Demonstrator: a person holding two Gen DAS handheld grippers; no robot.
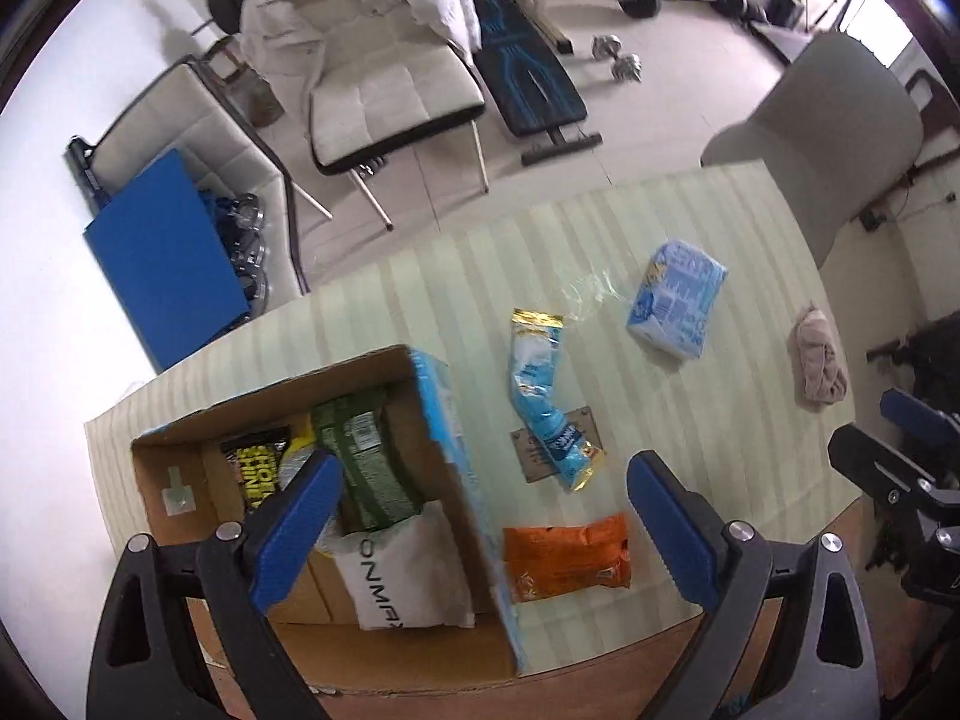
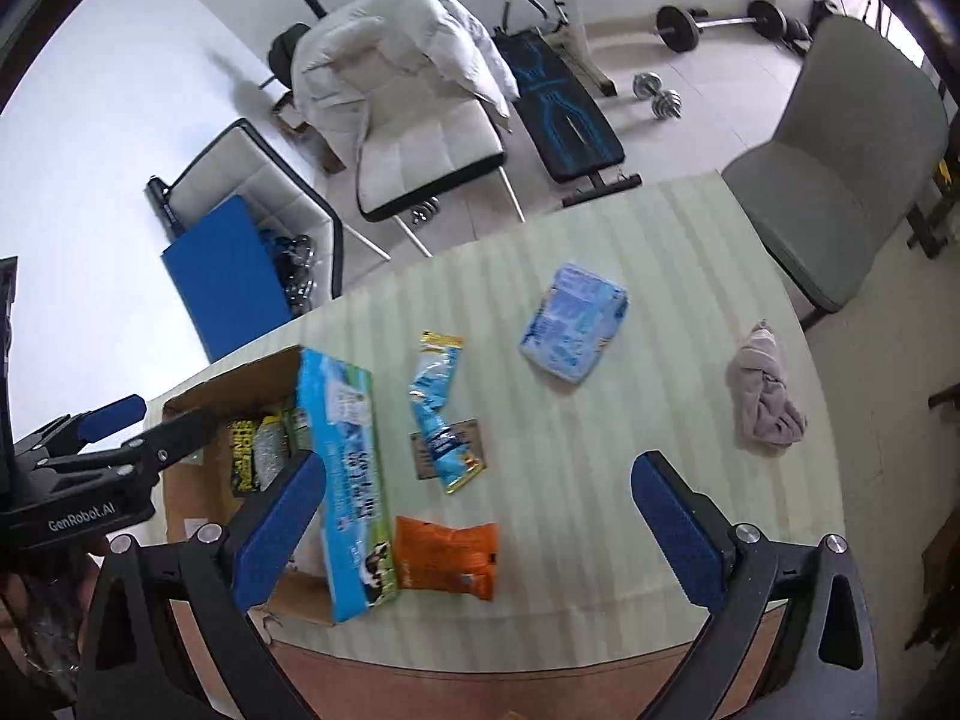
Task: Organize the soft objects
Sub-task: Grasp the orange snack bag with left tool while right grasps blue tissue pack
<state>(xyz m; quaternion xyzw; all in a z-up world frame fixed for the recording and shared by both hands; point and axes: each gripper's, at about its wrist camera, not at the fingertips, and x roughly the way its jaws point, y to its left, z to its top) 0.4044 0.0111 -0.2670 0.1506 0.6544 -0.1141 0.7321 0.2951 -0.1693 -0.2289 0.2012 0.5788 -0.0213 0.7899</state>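
An open cardboard box (image 1: 180, 444) (image 2: 198, 498) stands at the table's left. It holds a green packet (image 1: 366, 468), a black-and-yellow packet (image 1: 252, 456) and a white pouch (image 1: 408, 570). On the table lie an orange packet (image 1: 567, 555) (image 2: 447, 558), a long blue-and-gold sachet (image 1: 543, 396) (image 2: 438, 408), a light blue tissue pack (image 1: 675, 306) (image 2: 573, 321) and a crumpled beige cloth (image 1: 819, 363) (image 2: 762, 396). My left gripper (image 1: 480, 522) is open and empty, above the box's right wall and the orange packet. My right gripper (image 2: 474, 516) is open and empty, above the orange packet.
The table has a pale striped cover (image 1: 690, 450) (image 2: 600, 480) with a small brown plaque (image 1: 528, 450) under the sachet. A grey chair (image 2: 840, 168) stands beyond the far right edge. A white chair with a duvet (image 2: 420, 120), a bench and dumbbells stand on the floor behind.
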